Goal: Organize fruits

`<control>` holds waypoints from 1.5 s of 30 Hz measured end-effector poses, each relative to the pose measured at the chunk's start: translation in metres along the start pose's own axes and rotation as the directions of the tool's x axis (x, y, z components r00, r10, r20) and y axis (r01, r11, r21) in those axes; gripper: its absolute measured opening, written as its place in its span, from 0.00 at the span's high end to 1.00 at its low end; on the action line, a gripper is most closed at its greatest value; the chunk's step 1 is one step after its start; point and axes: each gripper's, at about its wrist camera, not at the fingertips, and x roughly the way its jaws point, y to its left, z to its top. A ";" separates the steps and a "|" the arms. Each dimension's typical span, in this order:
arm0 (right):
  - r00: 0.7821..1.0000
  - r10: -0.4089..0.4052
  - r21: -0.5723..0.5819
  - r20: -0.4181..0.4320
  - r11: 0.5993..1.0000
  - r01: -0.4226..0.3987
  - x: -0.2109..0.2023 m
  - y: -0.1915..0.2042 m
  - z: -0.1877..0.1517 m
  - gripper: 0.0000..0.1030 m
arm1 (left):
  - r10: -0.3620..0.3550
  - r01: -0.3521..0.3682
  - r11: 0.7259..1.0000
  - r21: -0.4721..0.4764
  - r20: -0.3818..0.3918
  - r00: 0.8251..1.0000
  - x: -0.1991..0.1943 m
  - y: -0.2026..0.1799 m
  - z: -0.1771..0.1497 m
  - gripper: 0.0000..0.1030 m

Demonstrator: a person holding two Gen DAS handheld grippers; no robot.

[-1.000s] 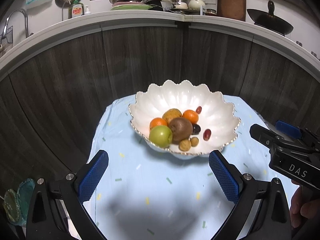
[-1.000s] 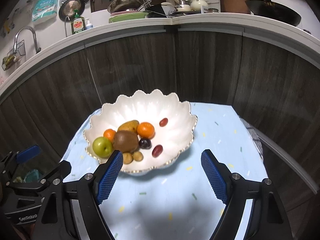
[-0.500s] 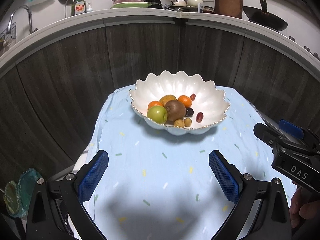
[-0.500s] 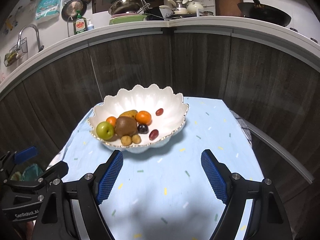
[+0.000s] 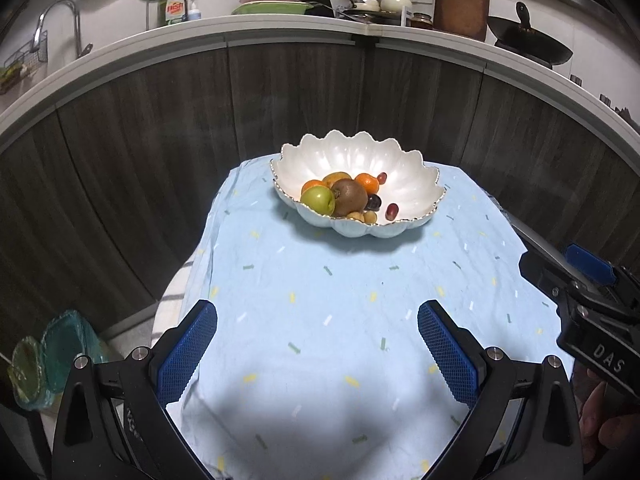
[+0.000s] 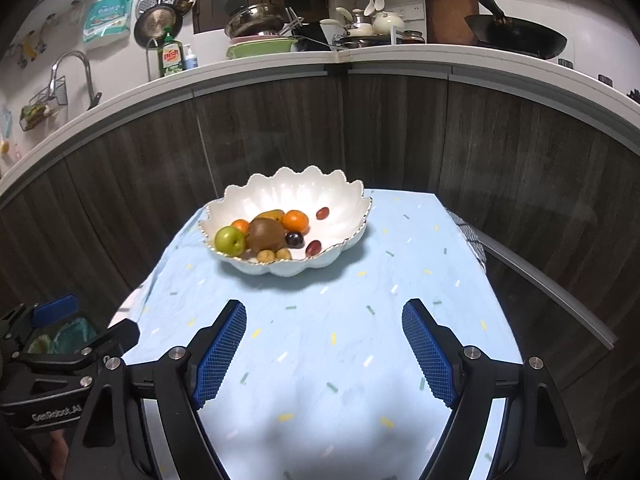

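Observation:
A white scalloped bowl [image 5: 400, 168] [image 6: 280, 192] stands at the far end of a table with a light blue cloth. It holds a green apple [image 5: 318, 199] [image 6: 229, 239], a kiwi [image 5: 350, 197] [image 6: 265, 233], two oranges, a yellowish fruit, grapes and small brown fruits. My left gripper [image 5: 318, 354] is open and empty, well short of the bowl. My right gripper [image 6: 323, 350] is open and empty too, also short of the bowl. The right gripper's body shows at the right edge of the left wrist view [image 5: 592, 320].
The blue cloth [image 5: 340, 300] covers the table between grippers and bowl. Dark wood cabinet fronts [image 6: 400, 128] curve behind the table under a white counter with dishes, a wok [image 6: 516, 38] and a sink tap [image 6: 72, 68]. A teal object [image 5: 52, 356] lies low at the left.
Both grippers have pulled back from the bowl, which now looks smaller and farther. Both stay open and empty. The fruit in the bowl has not moved.

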 end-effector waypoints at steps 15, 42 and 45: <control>1.000 -0.014 -0.008 0.015 1.000 0.014 -0.043 0.010 -0.019 0.18 | 0.042 -0.043 0.999 -0.033 -0.017 0.999 -0.029 0.013 -0.023 0.01; 0.998 -0.029 0.022 0.051 0.999 0.028 -0.061 0.004 -0.022 0.16 | 0.061 -0.060 0.998 -0.018 0.028 0.998 -0.050 0.011 -0.030 0.01; 0.998 -0.029 0.022 0.051 0.999 0.028 -0.061 0.003 -0.022 0.16 | 0.065 -0.064 0.998 -0.014 0.026 0.998 -0.050 0.010 -0.029 0.01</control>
